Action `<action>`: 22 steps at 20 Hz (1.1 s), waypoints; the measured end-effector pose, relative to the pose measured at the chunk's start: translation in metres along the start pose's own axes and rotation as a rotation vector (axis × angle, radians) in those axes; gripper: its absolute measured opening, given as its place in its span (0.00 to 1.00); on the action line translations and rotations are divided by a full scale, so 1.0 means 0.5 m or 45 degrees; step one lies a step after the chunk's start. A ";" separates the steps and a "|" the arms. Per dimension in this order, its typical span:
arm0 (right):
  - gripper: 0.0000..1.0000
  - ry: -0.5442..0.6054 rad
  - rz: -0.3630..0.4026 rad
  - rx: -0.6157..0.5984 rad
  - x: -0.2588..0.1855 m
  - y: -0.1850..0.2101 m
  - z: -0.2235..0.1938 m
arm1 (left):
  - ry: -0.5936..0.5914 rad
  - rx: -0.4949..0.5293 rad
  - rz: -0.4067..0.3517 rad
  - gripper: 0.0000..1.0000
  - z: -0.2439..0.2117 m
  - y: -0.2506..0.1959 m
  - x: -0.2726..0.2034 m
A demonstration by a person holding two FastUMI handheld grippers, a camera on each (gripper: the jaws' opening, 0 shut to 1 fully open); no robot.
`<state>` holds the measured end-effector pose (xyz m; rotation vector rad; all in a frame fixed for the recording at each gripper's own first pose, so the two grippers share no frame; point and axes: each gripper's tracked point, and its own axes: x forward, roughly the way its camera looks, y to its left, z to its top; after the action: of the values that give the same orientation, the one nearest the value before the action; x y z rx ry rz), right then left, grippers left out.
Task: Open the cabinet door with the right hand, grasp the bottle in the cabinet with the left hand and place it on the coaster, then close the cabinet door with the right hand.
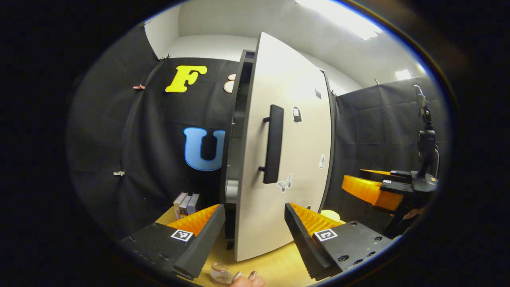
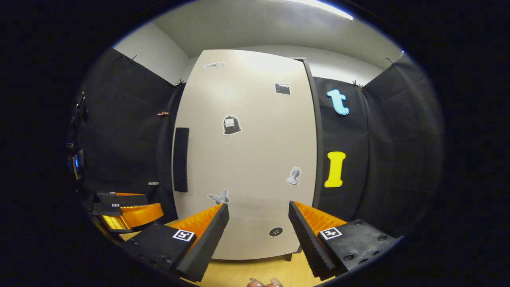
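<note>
The white cabinet door stands slightly ajar, with a dark gap along its handle side. Its black vertical handle is straight ahead of my open left gripper. A grey rounded shape shows low in the gap; I cannot tell what it is. My right gripper is open and empty, facing the door to the right of the handle. It also appears far right in the left gripper view. A small clear round object, perhaps the coaster, lies on the table.
The cabinet stands on a wooden table. Small boxes sit against the booth wall left of the cabinet. A pale round thing lies behind my left gripper's right finger. Fingertips of a hand show at the bottom edge.
</note>
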<state>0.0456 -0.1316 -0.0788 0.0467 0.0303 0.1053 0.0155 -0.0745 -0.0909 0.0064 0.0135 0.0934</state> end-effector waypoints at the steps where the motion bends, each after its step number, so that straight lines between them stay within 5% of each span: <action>1: 0.98 0.001 -0.030 -0.012 0.001 -0.015 0.001 | -0.001 -0.009 -0.002 0.95 0.000 -0.014 0.002; 22: 0.97 -0.018 0.029 -0.015 0.003 -0.042 0.020 | -0.003 0.073 -0.099 0.94 0.003 -0.109 0.069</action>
<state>0.0496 -0.1528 -0.0700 0.0363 0.0151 0.1278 0.0547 -0.1255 -0.0904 0.0630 0.0138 0.0152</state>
